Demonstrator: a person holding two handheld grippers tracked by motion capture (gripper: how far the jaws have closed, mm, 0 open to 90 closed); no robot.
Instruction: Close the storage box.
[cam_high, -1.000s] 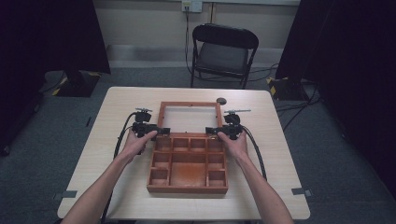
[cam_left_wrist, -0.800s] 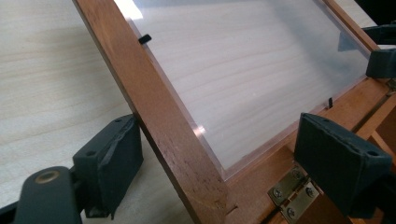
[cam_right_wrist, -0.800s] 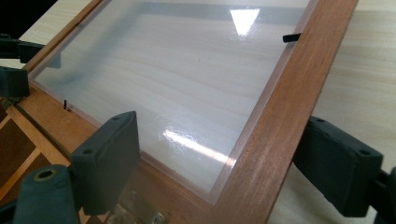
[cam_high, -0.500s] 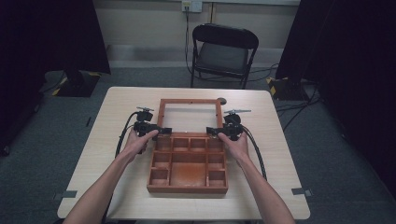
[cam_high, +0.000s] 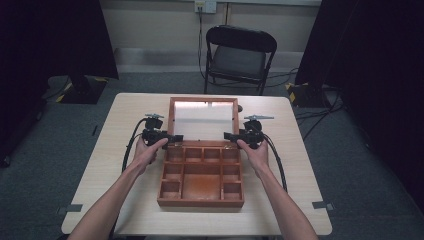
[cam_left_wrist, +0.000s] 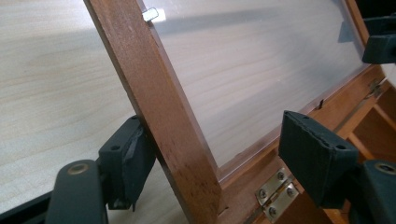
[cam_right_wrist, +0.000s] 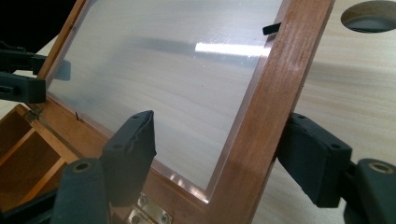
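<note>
- No text, label, brand mark, number or sign can be read in any of the views.
</note>
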